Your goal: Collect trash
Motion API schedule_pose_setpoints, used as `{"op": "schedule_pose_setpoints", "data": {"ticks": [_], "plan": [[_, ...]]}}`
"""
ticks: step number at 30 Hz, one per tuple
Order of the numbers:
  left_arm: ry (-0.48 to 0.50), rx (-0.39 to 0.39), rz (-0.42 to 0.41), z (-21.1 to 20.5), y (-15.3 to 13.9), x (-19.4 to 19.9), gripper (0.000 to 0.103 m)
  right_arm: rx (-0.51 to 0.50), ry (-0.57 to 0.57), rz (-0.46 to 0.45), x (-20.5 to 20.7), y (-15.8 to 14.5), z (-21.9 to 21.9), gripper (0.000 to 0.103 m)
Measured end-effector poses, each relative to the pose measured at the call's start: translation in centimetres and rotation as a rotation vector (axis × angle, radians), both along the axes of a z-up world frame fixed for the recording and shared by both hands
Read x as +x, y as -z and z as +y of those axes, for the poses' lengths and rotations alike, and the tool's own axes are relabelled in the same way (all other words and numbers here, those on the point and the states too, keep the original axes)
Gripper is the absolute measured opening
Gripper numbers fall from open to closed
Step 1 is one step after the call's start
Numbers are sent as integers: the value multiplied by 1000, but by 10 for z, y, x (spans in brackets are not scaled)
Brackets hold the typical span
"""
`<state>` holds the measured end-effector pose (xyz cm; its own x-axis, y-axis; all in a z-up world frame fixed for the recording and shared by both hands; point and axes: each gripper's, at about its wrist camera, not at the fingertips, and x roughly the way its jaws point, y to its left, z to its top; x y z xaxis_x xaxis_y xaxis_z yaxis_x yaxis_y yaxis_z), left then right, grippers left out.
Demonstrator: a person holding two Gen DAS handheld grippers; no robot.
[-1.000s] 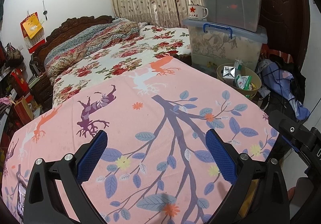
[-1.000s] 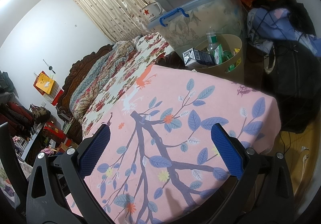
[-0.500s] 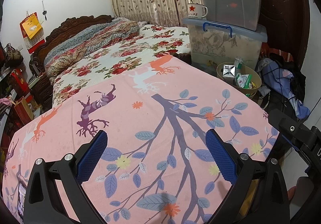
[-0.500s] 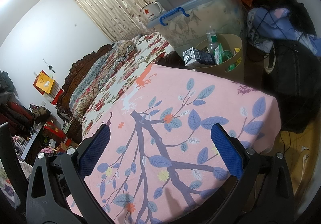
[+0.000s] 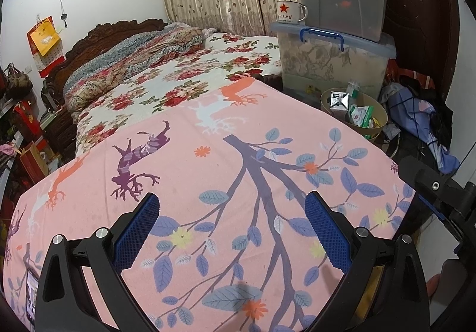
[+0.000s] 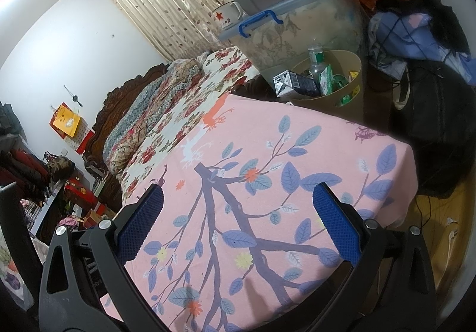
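Note:
A tan waste bin (image 5: 377, 107) (image 6: 354, 64) stands on the floor past the far right corner of the pink-covered table (image 5: 208, 183) (image 6: 267, 153). It holds a silver-black carton (image 5: 339, 101) (image 6: 293, 80), green wrappers (image 5: 361, 116) and a plastic bottle (image 6: 316, 56). My left gripper (image 5: 230, 213) hovers open over the near part of the cloth, nothing between its blue pads. My right gripper (image 6: 238, 210) is likewise open and empty above the cloth. Part of the right gripper's black body (image 5: 437, 192) shows at the right edge of the left wrist view.
Two stacked clear storage boxes (image 5: 333, 43) (image 6: 285, 4) with a star-marked enamel mug (image 5: 290, 12) stand behind the bin. A floral bed (image 5: 178, 79) lies beyond the table. Clothes and a dark bag (image 6: 431, 109) pile on the floor at right. A phone (image 5: 31, 293) lies at the cloth's near left.

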<state>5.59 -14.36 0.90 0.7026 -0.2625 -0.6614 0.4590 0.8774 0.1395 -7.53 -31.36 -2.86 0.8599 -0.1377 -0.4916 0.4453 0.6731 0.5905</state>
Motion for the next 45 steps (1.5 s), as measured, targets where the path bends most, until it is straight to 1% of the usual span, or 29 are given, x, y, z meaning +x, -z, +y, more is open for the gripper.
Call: {"op": "schedule_pose_setpoints", "data": {"ticks": [13, 15, 45], "plan": [[2, 4, 9, -1, 0, 4, 94, -2, -6, 5, -2, 0, 6, 99], [3, 6, 12, -1, 1, 5, 94, -1, -7, 6, 3, -3, 2, 99], [-2, 14, 30, 1, 5, 10, 94, 3, -13, 20, 5, -1, 1, 99]]}}
